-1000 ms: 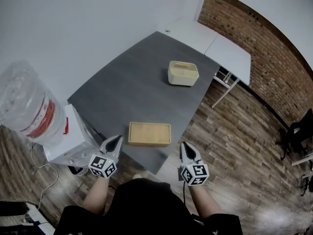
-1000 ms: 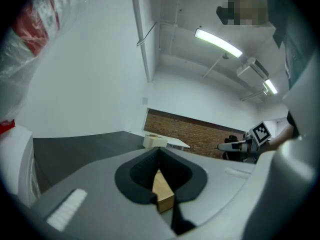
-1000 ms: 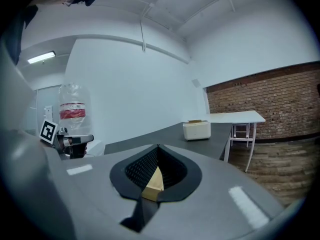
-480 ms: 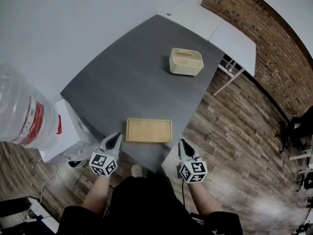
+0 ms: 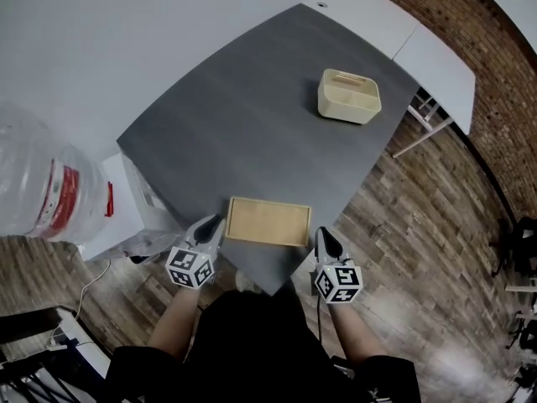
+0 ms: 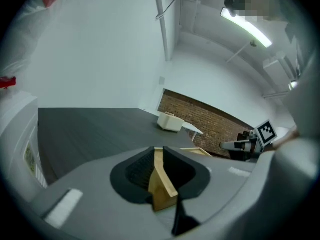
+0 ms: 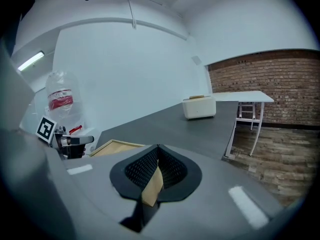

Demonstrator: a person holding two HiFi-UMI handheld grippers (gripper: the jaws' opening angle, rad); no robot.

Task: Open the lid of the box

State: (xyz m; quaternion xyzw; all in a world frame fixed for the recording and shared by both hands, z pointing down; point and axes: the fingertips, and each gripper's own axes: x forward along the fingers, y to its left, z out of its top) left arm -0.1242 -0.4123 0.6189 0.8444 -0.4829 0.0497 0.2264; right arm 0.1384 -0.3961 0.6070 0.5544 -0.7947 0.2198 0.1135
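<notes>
A flat tan wooden box [image 5: 268, 222] lies with its lid down at the near corner of the dark grey table [image 5: 252, 116]. My left gripper [image 5: 215, 222] sits just off the box's left end, jaws together. My right gripper [image 5: 325, 236] is close beside the right end, also shut. In the left gripper view the jaws [image 6: 158, 150] meet, with a tan sliver showing in the slit, and the box [image 6: 196, 151] lies to the right. The right gripper view shows the same at its jaws [image 7: 158, 147], with the box [image 7: 112, 146] on the left. Whether either tip touches the box is unclear.
A cream open-topped container [image 5: 348, 96] stands at the table's far side. A water dispenser with a large clear bottle [image 5: 42, 183] is left of the table. A white table [image 5: 419, 32] adjoins at the back right. Wooden floor lies right of the table's edge.
Both grippers have sunk and come forward, closing in on the two ends of the box. The box has not moved and its lid stays down.
</notes>
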